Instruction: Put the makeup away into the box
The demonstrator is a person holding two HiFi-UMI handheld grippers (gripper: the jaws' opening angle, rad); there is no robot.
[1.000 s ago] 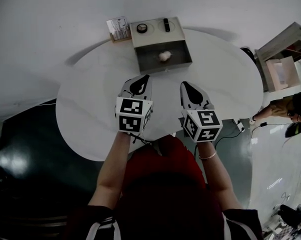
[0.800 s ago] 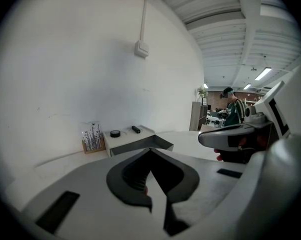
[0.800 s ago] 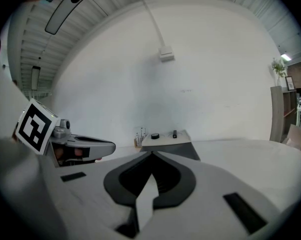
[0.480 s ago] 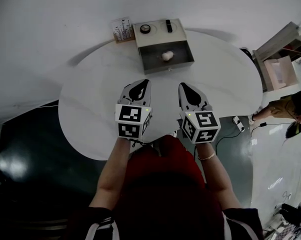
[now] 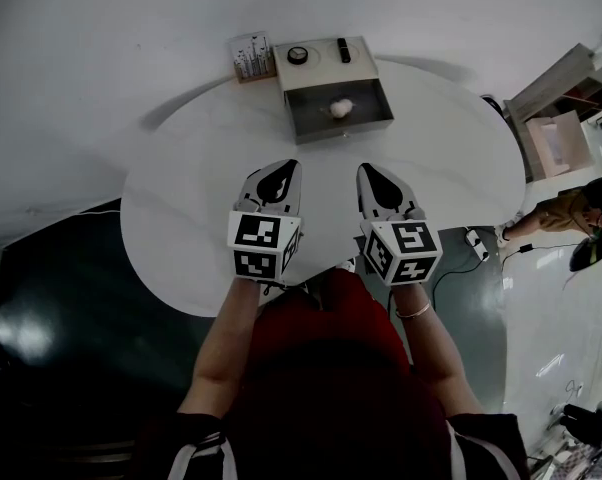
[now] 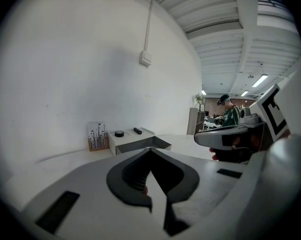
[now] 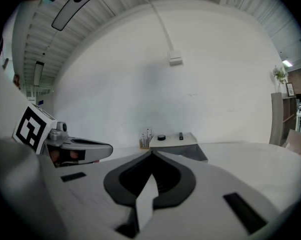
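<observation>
While the left gripper and right gripper hang shut and empty over the table's near edge, the makeup lies well ahead of both, atop the box at the far edge.

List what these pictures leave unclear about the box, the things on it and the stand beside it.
- Pale lump in the open drawer of the box: head view, too small to identify; gripper views, out of sight behind the drawer wall.
- Round dark item and dark stick on top: too small in every view to name.
- Stand: contents blur together.
</observation>
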